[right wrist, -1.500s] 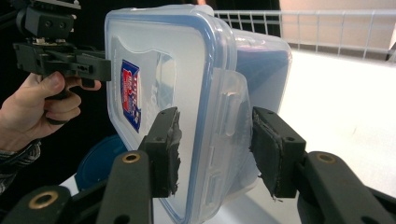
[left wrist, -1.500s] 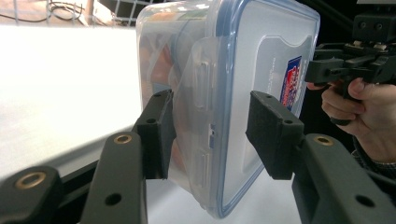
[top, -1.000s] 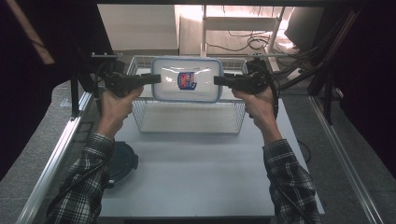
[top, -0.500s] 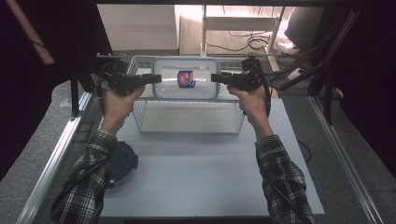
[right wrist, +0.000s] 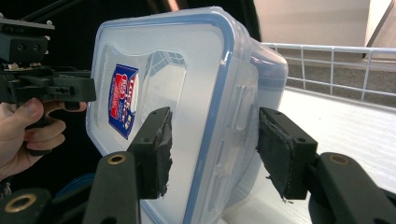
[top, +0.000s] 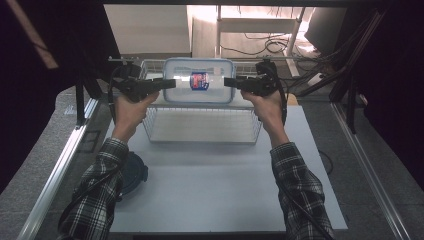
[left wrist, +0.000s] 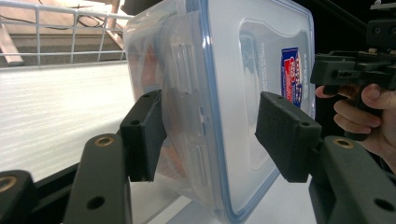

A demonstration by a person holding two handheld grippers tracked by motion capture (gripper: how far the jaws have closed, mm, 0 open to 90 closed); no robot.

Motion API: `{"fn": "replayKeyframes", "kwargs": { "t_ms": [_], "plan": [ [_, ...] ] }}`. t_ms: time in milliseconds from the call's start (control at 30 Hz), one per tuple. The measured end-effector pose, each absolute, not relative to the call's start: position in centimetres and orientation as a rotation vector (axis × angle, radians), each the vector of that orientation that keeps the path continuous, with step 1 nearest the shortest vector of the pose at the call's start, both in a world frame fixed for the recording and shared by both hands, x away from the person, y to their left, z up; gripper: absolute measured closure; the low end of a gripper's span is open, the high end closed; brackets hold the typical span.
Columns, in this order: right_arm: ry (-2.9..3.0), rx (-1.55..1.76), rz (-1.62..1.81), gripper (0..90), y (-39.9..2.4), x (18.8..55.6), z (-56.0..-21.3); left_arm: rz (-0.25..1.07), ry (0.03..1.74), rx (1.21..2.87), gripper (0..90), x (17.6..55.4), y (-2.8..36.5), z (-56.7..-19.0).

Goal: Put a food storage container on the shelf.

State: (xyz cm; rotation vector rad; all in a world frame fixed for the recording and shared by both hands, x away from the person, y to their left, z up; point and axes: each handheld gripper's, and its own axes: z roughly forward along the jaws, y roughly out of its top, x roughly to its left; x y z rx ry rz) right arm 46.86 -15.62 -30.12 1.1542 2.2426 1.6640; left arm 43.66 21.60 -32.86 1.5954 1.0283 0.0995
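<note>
Two grippers flank the clear lidded food container [top: 199,81], which stands on edge at the far end of the wire basket [top: 202,131], long axis running between your hands, labelled lid facing you. The left gripper [top: 169,84] and right gripper [top: 231,82] have just been opening; pads straddle each end, gaps showing, neither pressing.

Dark round lid [top: 131,172] on white tabletop [top: 220,195], near left edge; cables [top: 270,46] behind table.
</note>
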Motion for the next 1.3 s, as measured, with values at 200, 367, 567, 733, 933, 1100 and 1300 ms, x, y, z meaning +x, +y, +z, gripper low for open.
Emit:
{"fn": "replayKeyframes", "kwargs": {
  "t_ms": [200,367,567,733,933,1100,1300],
  "plan": [
    [2.237,1.149,1.659,44.8,-15.6,46.9,-30.2,0.118,1.027,1.616,37.7,43.6,21.2,-32.9],
    [2.233,1.117,1.582,46.7,-15.2,46.7,-30.1,0.113,1.041,1.624,34.3,43.9,20.9,-33.2],
    [2.231,1.142,1.547,44.6,-14.9,46.9,-30.7,0.046,1.052,1.584,28.2,44.5,21.4,-34.0],
    [2.221,1.142,1.551,52.4,-15.1,46.8,-30.6,0.194,1.117,1.594,24.7,44.3,21.2,-33.4],
    [2.208,1.148,1.534,55.6,-14.9,46.6,-30.4,0.277,1.105,1.611,41.0,43.5,21.1,-32.9],
    [2.209,1.152,1.528,56.0,-15.0,46.4,-30.3,0.237,1.099,1.596,50.2,43.4,21.4,-32.9],
    [2.203,1.155,1.503,56.2,-15.0,45.9,-30.1,0.221,1.094,1.592,51.0,43.7,21.3,-32.9]
  ]
}}
